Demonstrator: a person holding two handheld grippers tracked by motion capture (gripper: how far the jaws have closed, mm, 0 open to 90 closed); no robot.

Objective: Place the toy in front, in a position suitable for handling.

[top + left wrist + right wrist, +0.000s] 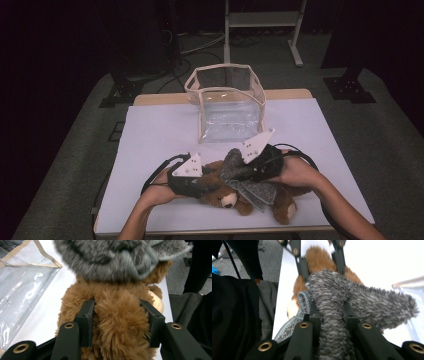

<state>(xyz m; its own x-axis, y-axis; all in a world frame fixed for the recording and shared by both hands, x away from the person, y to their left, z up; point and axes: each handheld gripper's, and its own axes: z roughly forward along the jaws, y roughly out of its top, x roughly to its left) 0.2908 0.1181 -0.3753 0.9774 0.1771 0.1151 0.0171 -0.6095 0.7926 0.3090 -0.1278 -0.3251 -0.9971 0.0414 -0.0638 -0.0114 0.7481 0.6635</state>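
We judge the brown plush teddy bear (235, 192), lying on the white-covered worktop (150, 130) between our two hands, to be light, soft and squashy, so a hold has to bunch a fold of pile and stuffing rather than pinch a hard edge; a limb or the thick of the body looks like the best place. The grey fuzzy knitted garment (247, 182) draped over it seems limp and stretchy, likely to slip off the fur unless it is gathered into a thick fold. The left gripper (192, 181) has its fingers (86, 320) partly drawn in, pressing from both sides on a hump of brown fur that bulges up between them, with the grey knit just beyond their tips. The right gripper (257, 162) has its fingers (314, 315) narrowed around a bunched roll of the grey knit, which runs straight up through them; the bear sits just past the fingertips. The clear plastic bag with beige trim (225, 102) stands open, well beyond both sets of fingers.
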